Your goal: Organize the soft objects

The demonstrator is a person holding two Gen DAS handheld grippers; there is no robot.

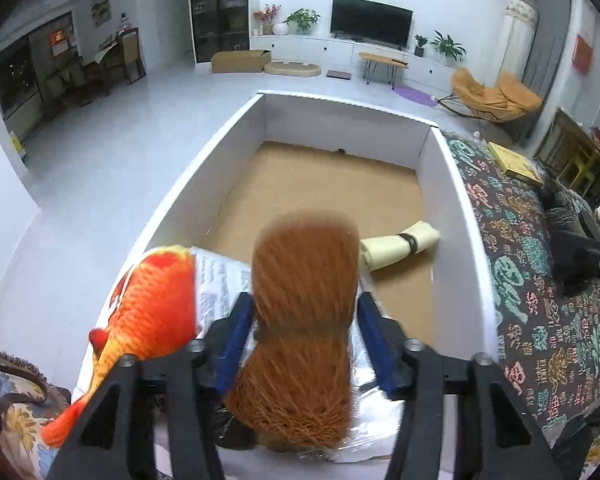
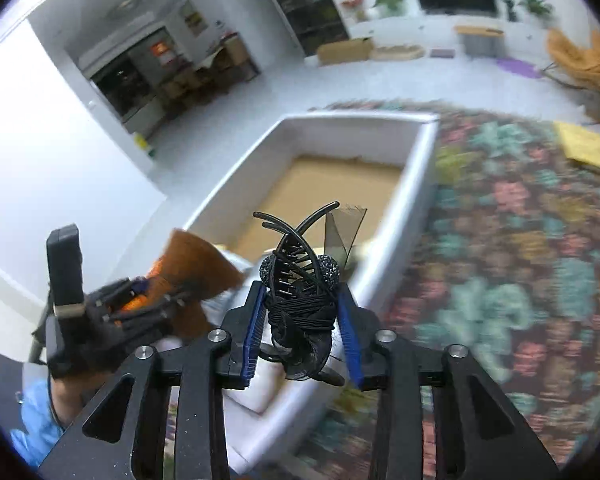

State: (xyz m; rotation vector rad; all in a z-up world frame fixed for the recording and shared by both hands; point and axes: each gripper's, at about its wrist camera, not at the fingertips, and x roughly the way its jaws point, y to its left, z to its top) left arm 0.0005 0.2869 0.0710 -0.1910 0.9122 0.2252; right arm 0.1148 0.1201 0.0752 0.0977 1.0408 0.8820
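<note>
1. The step in hand is judged to be the carrying of two items to the box (image 1: pixel 440 184); both are being held above it, and neither is yet set down.
2. The left gripper (image 1: pixel 306 334) is being kept partly closed on the waist of a brown tassel (image 1: pixel 306 280), which is pinched between the blue pads (image 1: pixel 236 328); the tassel is fanning out ahead of the fingertips.
3. Just left of that gripper an orange fish toy (image 1: pixel 152 312) is lying in the box, and ahead to the right a cream roll (image 1: pixel 396 246) is resting on the floor of the box.
4. The right gripper (image 2: pixel 302 320) is being held narrowly open around a black hair clip (image 2: pixel 300 280), gripped at its wrapped base; the box lies ahead and below.
5. Next, a lowering into the box's free floor ahead and a widening of the jaws are probably called for.
</note>
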